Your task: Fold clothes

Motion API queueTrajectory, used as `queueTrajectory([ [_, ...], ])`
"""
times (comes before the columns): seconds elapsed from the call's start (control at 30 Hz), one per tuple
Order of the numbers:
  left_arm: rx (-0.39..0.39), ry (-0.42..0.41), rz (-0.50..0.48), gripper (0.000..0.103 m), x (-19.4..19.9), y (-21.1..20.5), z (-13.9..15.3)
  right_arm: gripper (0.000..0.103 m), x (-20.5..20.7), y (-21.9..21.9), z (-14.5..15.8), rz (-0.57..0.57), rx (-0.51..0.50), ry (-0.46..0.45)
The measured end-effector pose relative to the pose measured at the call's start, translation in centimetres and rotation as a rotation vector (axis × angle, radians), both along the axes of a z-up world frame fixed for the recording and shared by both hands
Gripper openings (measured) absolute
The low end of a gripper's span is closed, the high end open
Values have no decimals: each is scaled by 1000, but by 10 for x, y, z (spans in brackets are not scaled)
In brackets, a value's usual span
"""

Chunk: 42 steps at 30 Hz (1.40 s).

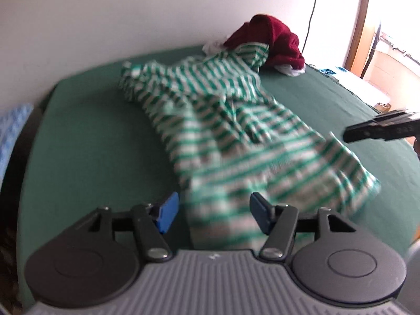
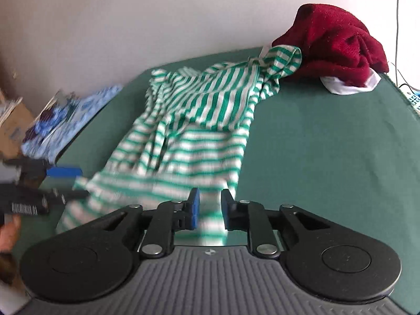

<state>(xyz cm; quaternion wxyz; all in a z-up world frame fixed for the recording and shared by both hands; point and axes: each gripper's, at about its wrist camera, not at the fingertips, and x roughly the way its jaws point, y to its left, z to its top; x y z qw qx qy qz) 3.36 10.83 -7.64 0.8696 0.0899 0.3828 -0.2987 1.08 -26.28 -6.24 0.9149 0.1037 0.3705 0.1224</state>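
Note:
A green-and-white striped garment (image 1: 223, 120) (image 2: 199, 120) lies crumpled and stretched out on a dark green bed cover (image 1: 92, 131) (image 2: 328, 144). Its far end rests against a dark red garment (image 1: 275, 39) (image 2: 336, 42). My left gripper (image 1: 214, 214) is open at the garment's near hem, with the cloth lying loosely between its blue pads (image 1: 168, 212). My right gripper (image 2: 210, 208) is open a little at the other near corner; striped cloth shows in the gap and neither pad presses on it. Each gripper shows at the edge of the other's view: the left gripper (image 2: 73, 182), the right gripper (image 1: 349, 136).
A white piece of cloth (image 2: 346, 84) pokes out under the red garment. Blue patterned fabric (image 2: 78, 113) and a cardboard box (image 2: 13, 123) lie off the bed's left side. A white wall runs behind the bed. A bright doorway (image 1: 388, 39) is at the right. A hand (image 2: 8, 231) holds the left gripper.

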Motion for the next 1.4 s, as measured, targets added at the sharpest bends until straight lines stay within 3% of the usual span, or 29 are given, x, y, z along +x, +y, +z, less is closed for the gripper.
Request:
queueTrajectory([
  [0.07,-26,78,19,66,-14,12,-4,42,-20,-7,2,31,-5,42],
  [0.13,-58,144,40,66,-25,20,-11,42,-35,-6,0,43,-8,92],
  [0.33,-127,201,56,73,-31,15,-25,42,-53,4,-14,-8,38,175],
  [0.5,-163,142,58,81,-35,9,-32,44,-53,13,-21,-23,33,173],
  [0.7,-52,-46,-13,77,-52,-10,-41,55,-58,31,-26,18,-23,80],
  [0.73,-47,-68,-21,72,-54,-10,-42,53,-59,34,-27,28,-40,66],
  [0.77,-43,-81,-28,68,-55,-11,-42,44,-61,37,-28,47,-65,50],
  [0.87,-49,-82,-42,44,-56,-14,-40,27,-66,38,-29,58,-81,27],
  [0.93,-49,-86,-49,33,-58,-17,-39,18,-65,32,-30,39,-40,36],
  [1.0,-45,-71,-50,24,-56,-19,-35,15,-62,27,-30,20,9,57],
  [1.23,-136,12,-10,22,-39,-6,5,13,-45,6,-7,-35,195,136],
  [1.4,-166,-35,-18,22,-21,-14,35,12,-17,-17,8,-116,369,196],
])
